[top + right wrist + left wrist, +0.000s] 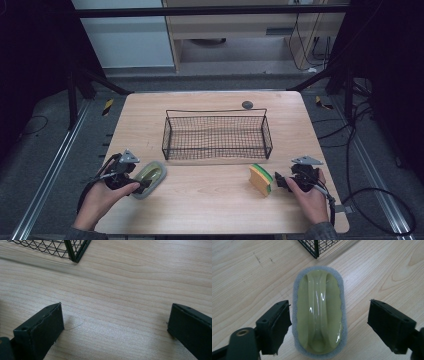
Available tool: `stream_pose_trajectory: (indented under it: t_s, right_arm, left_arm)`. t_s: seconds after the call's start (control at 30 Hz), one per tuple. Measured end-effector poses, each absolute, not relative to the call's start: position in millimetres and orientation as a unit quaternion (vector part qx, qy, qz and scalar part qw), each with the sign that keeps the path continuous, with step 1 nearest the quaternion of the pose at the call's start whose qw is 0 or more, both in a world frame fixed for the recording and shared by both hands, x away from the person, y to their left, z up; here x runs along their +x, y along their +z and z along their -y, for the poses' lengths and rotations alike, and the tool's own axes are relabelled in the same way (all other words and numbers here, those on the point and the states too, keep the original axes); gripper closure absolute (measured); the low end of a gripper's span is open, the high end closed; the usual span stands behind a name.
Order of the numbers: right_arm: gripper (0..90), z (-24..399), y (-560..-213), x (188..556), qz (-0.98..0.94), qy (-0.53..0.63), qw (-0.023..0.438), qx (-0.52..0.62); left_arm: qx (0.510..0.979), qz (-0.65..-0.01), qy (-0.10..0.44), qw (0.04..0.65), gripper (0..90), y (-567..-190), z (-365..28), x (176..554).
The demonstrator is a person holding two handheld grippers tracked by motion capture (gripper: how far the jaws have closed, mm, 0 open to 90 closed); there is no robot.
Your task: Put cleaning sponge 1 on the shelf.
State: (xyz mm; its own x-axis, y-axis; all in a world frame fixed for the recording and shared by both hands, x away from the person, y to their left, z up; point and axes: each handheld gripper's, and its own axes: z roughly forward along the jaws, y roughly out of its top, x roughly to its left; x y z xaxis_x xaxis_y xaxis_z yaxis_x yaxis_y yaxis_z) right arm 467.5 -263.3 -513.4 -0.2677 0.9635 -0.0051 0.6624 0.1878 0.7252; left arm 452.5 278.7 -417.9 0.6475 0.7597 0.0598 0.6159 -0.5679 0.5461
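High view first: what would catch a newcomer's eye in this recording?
The black wire basket stands empty at the middle of the wooden table. At the near left, the left gripper straddles a grey-rimmed scrubber with a glossy green handle, jaws apart and not pressing it. At the near right, a yellow-and-green sponge stands on edge just beside the open right gripper.

both grippers (141, 185) (278, 180) black with blocky square jaws, grey three-cornered plates on top. black cables trail off each. dark sleeves at the wrists.
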Motion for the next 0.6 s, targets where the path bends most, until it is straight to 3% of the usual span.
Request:
stream_pose_trajectory:
  t_s: [0.17,0.33,0.6]
  right_arm:
    - [0.5,263.5,-513.2,467.5,-0.734,0.313,0.238,0.554]
    - [0.5,263.6,-513.1,467.7,-0.735,0.312,0.238,0.553]
    - [0.5,263.3,-512.9,467.9,-0.734,0.311,0.238,0.554]
  left_arm:
    - [0.873,-0.4,0.149,0.235,24.2,-418.7,-281.3,452.7]
    - [0.877,-0.401,0.139,0.226,37.0,-423.4,-284.6,454.4]
    - [0.875,-0.399,0.141,0.235,47.7,-428.7,-281.6,461.3]
